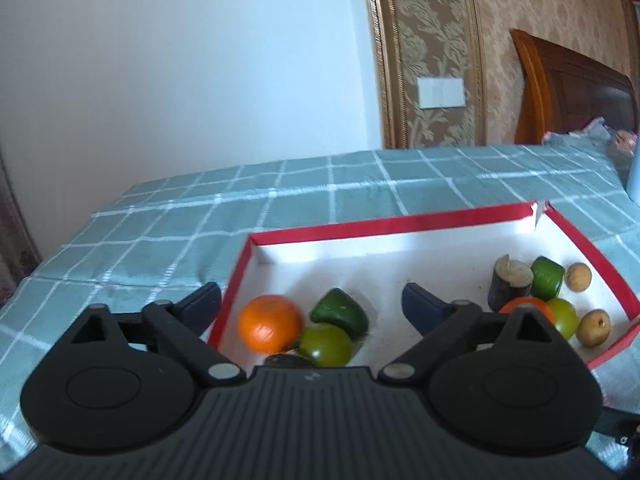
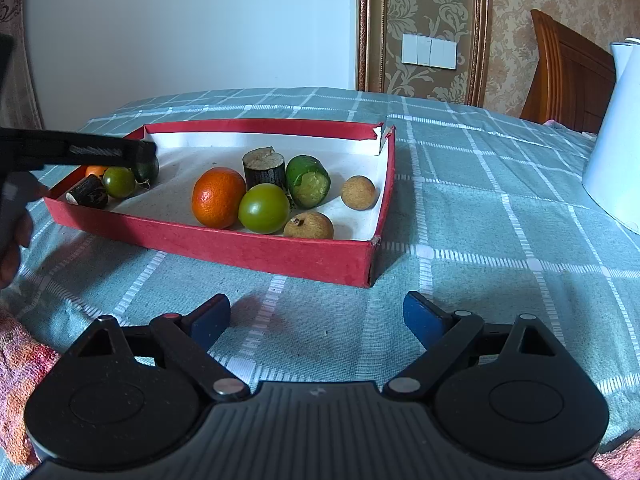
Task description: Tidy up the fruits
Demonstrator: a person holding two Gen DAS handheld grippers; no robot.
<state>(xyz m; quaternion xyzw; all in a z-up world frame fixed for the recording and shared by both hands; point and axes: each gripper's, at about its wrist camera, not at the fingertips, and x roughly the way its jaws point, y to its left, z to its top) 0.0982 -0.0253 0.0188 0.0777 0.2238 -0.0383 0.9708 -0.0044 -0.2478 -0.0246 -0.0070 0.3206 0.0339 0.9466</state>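
In the left wrist view we see the left gripper (image 1: 312,308) with its fingers (image 1: 200,304) spread wide and nothing between the pads; below the gap, in the near-left corner of the red box (image 1: 384,224), lie a small orange (image 1: 269,323), a green tomato (image 1: 326,345), a green cucumber piece (image 1: 340,314) and a dark stub (image 1: 288,360) at the camera's edge. We judge the step in hand to be a release into this corner group; done well, it calls for lifting the open fingers straight clear so that neither pad nudges the round fruit. Farther right in the box sits a second cluster. The right wrist view shows the right gripper (image 2: 316,316), fingers likewise apart and empty, hovering over the checked tabletop (image 2: 480,208) short of the box. Only this view shows the second cluster whole: a large orange (image 2: 218,197), a green tomato, a dark cane section (image 2: 265,168), a bitten cucumber piece (image 2: 308,181) and two tan longans (image 2: 309,225). It also shows the left tool from outside and a white jug (image 2: 616,136) at far right.
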